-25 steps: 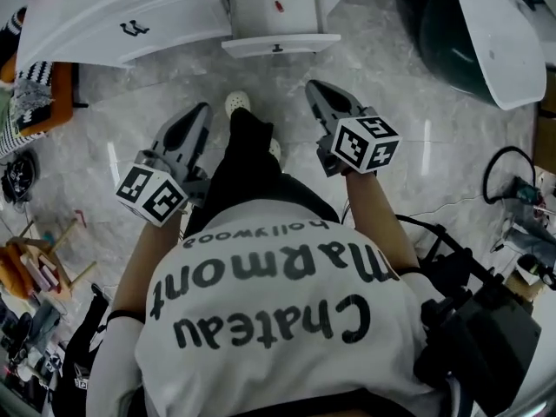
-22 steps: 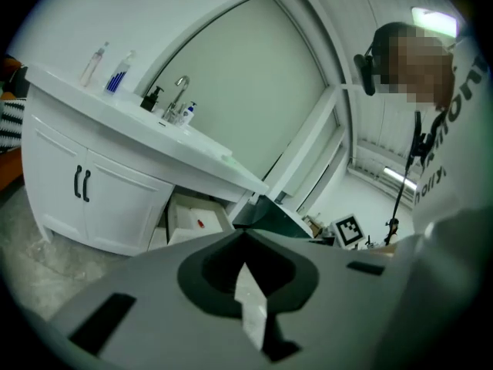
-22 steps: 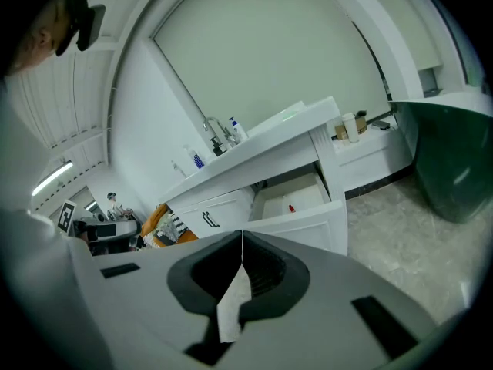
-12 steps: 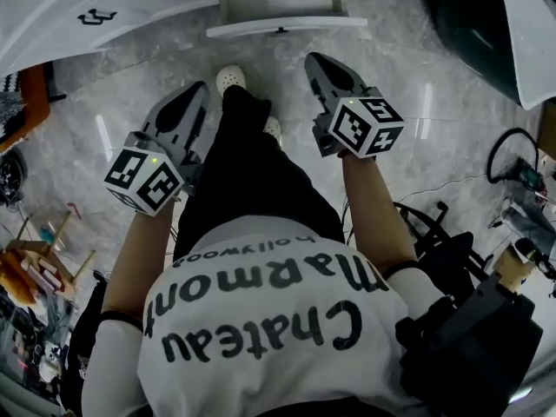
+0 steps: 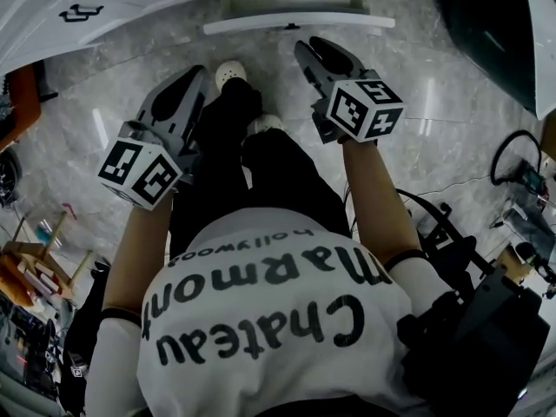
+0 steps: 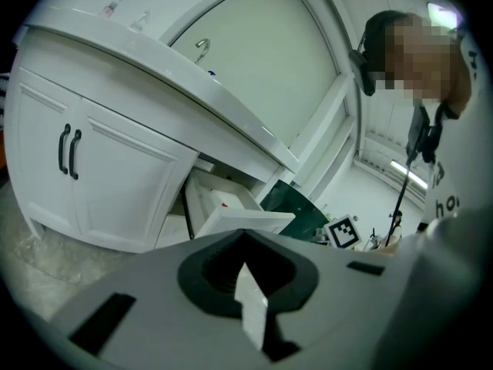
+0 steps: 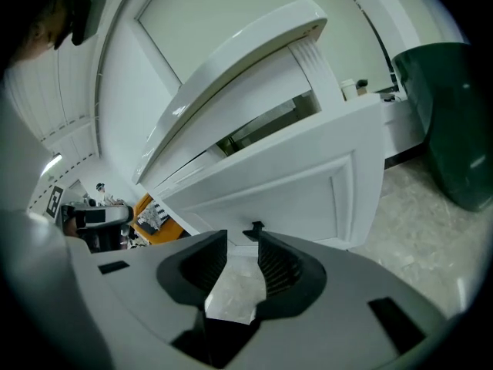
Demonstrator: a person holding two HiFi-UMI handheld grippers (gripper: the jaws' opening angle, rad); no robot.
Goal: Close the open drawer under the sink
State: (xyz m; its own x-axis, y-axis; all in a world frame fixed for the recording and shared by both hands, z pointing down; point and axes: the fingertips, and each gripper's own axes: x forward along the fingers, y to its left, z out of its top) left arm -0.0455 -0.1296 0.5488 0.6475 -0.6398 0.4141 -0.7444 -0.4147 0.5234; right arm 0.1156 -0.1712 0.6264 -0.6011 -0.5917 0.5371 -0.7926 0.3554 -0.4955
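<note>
Compared with a second ago, both hands have dropped and moved in on the vanity, so in the head view the open drawer (image 5: pixel 295 23) now sits hard against the top edge, with only its front panel and a strip of its inside showing. The right gripper (image 5: pixel 314 49) has changed: its jaws were together and are now opening, with nothing between them. The left gripper (image 5: pixel 193 76) has its jaws closed on nothing. From above, the two point at the drawer from either side of the person's legs, and neither touches it. The left gripper view gives what the head view cuts off: the drawer (image 6: pixel 231 214) pulled out from under the sink counter, a small red item (image 6: pixel 225 204) inside it, and the cabinet doors (image 6: pixel 115 176) with black handles to its left. The right gripper view looks straight at the drawer front (image 7: pixel 308 191), its dark knob (image 7: pixel 254 228) just beyond the parting jaws.
</note>
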